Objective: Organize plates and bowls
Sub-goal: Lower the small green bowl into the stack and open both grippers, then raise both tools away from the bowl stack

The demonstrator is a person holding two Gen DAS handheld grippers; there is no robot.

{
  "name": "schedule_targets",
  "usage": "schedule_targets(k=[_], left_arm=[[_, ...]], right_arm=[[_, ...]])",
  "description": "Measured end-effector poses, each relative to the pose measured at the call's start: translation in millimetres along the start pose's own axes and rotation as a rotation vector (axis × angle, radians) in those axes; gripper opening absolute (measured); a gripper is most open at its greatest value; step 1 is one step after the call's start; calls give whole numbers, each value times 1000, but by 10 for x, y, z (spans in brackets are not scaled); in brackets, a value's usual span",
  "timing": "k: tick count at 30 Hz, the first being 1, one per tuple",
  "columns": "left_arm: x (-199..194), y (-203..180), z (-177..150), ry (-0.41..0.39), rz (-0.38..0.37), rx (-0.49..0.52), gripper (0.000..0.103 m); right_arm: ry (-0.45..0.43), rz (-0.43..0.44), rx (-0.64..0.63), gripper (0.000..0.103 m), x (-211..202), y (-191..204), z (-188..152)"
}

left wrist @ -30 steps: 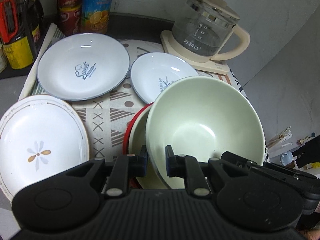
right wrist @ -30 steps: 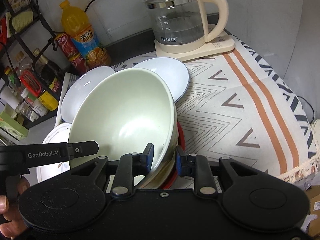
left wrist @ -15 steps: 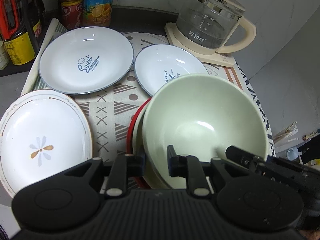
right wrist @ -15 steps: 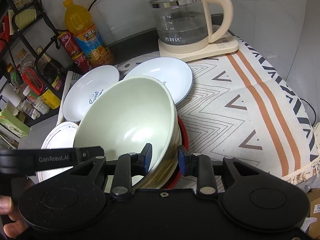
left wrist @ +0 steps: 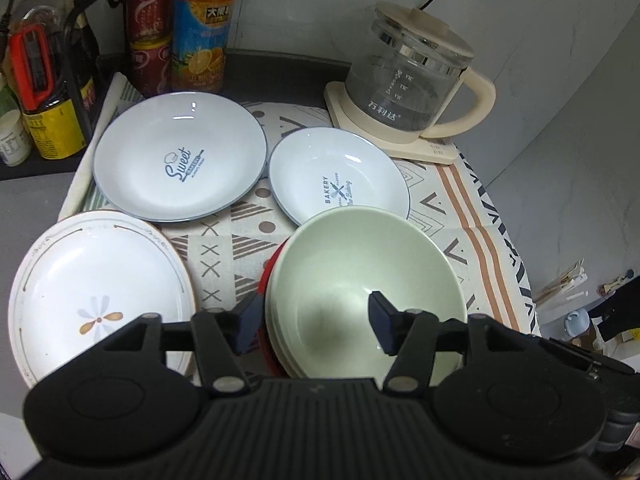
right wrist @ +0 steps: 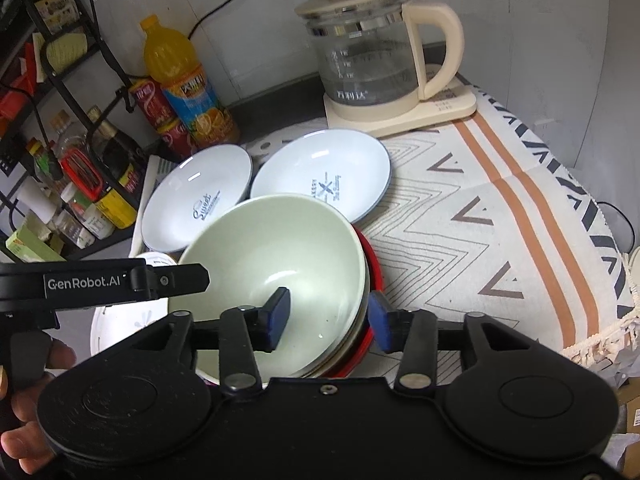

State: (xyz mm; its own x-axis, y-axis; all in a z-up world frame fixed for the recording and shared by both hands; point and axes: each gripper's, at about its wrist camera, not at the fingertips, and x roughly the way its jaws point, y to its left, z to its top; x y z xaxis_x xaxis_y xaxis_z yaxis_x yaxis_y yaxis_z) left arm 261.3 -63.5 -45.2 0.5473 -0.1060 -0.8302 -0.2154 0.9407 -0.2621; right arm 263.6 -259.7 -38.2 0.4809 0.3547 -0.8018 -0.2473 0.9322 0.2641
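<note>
A pale green bowl (left wrist: 366, 276) sits nested on top of a stack of bowls, with a red one (left wrist: 269, 276) at the bottom. It also shows in the right wrist view (right wrist: 276, 248). My left gripper (left wrist: 314, 326) is open, its fingers astride the stack's near left rim. My right gripper (right wrist: 328, 320) is open astride the right rim. Two light blue plates lie behind: a "Sweet" plate (left wrist: 180, 156) and a "Bakery" plate (left wrist: 338, 176). A white flower plate (left wrist: 100, 300) lies at the left.
A glass kettle (left wrist: 408, 84) on its cream base stands at the back right. Cans (left wrist: 148, 56) and an orange drink bottle (left wrist: 202, 36) stand at the back, a rack with sauce bottles (left wrist: 48, 92) at the left. The patterned cloth (right wrist: 500, 208) stretches right to the table edge.
Both grippers opened and let go of the green bowl, which now rests level in the stack. Both grippers have drawn back a little.
</note>
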Motion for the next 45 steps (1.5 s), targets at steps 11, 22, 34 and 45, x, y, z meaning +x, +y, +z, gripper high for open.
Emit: schedule_targets(k=[11, 22, 34, 45], left_arm=[[-215, 91, -137, -10, 31, -20, 82], [-510, 222, -424, -27, 143, -49, 82], [-770, 477, -490, -78, 185, -80, 98], [-672, 877, -321, -63, 130, -93, 103]], right_arm=[[-79, -4, 10, 84, -240, -17, -152], [-155, 28, 16, 103, -458, 54, -373], [-163, 62, -46, 103, -470, 370, -345], [-131, 11, -121, 103, -283, 699, -198]])
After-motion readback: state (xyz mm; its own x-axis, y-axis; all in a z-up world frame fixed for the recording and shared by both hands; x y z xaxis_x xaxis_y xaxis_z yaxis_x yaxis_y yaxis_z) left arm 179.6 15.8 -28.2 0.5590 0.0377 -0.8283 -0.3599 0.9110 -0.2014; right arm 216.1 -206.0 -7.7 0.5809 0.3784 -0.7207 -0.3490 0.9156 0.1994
